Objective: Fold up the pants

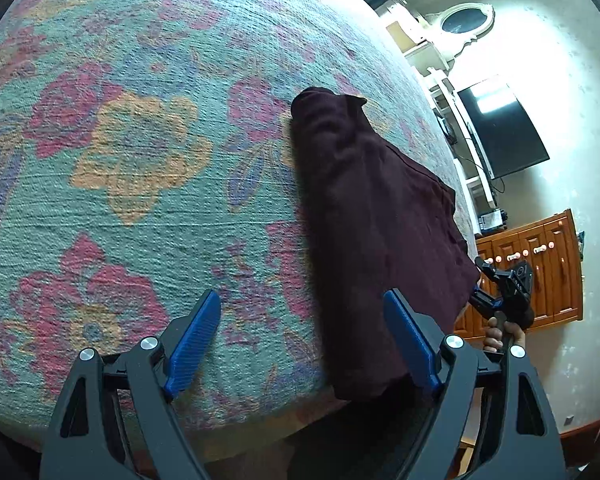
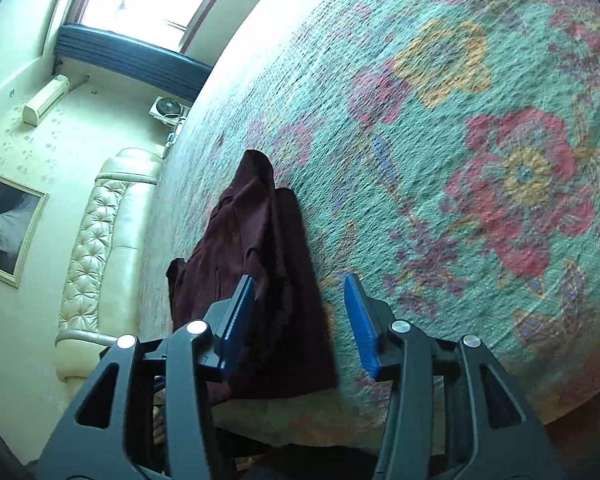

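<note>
Here, pants (image 1: pixel 364 208): dark maroon, folded lengthwise on flowered bedspread (image 1: pixel 132 160) | left gripper (image 1: pixel 304 344): jaws wide, nothing between them | right gripper (image 2: pixel 300 320): jaws parted above pants' edge, not pressing.

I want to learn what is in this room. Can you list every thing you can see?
pants: one, dark maroon, lying folded lengthwise on the bed, near its edge
bedspread: one, teal with pink and orange flowers, covering the bed
television: one, black, on the wall
cabinet: one, brown wood, by the wall
headboard: one, cream, tufted
picture: one, framed, on the wall
left gripper: blue jaws open, empty
right gripper: blue jaws open, empty
hand: one, holding the right gripper
</note>
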Demonstrator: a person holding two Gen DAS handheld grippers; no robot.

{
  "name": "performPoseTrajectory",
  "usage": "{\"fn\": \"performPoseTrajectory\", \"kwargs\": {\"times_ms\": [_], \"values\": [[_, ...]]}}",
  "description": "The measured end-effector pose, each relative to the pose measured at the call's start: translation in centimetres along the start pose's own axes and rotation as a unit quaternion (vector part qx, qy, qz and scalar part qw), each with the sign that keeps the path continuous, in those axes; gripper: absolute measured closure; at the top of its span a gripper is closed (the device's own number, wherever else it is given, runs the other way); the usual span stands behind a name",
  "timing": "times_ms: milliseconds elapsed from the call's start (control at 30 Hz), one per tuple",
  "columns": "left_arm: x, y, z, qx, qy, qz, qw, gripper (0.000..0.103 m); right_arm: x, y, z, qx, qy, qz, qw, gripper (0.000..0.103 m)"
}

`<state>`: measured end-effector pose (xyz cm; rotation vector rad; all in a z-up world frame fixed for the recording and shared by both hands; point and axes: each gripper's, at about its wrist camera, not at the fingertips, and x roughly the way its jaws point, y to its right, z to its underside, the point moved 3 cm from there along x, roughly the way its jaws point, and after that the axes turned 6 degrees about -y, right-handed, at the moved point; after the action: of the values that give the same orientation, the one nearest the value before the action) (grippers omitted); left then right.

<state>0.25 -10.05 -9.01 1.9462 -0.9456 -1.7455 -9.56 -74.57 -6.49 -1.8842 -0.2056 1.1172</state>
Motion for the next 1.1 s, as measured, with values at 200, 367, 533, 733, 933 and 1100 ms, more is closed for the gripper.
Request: {"fn": "performPoseTrajectory", "kwargs": {"times_ms": [200,367,533,733,933,1100], "values": [[1.9,2.1,0.6,0.000,-0.031,0.043,0.9986,0.018,2.8,0.4,1.1,0.012,-0.040,-0.040,0.998,0.042],[3.4,3.3,0.3,-0.013,-0.044,0.084,0.9954,0.017,5.1,-1.0,1.2,-0.008,-0.060,-0.057,0.997,0.036],[4.8,4.6,0.1,-0.012,-0.054,0.108,0.9926,0.018,5.8,-2.0,1.3,-0.042,-0.077,-0.049,0.995,0.034],[5.7,4.8,0.3,0.003,-0.057,0.059,0.9966,0.064,6.1,-1.5,2.1,-0.050,-0.082,-0.034,0.995,0.063],[5.2,3.8,0.1,-0.017,-0.056,0.068,0.9959,0.082,6.1,-1.6,2.4,-0.044,-0.075,-0.042,0.995,0.068],[4.9,5.2,-0.5,0.004,-0.044,0.034,0.9985,0.091,5.7,-1.4,2.8,-0.042,-0.066,-0.042,0.996,0.069]]}}
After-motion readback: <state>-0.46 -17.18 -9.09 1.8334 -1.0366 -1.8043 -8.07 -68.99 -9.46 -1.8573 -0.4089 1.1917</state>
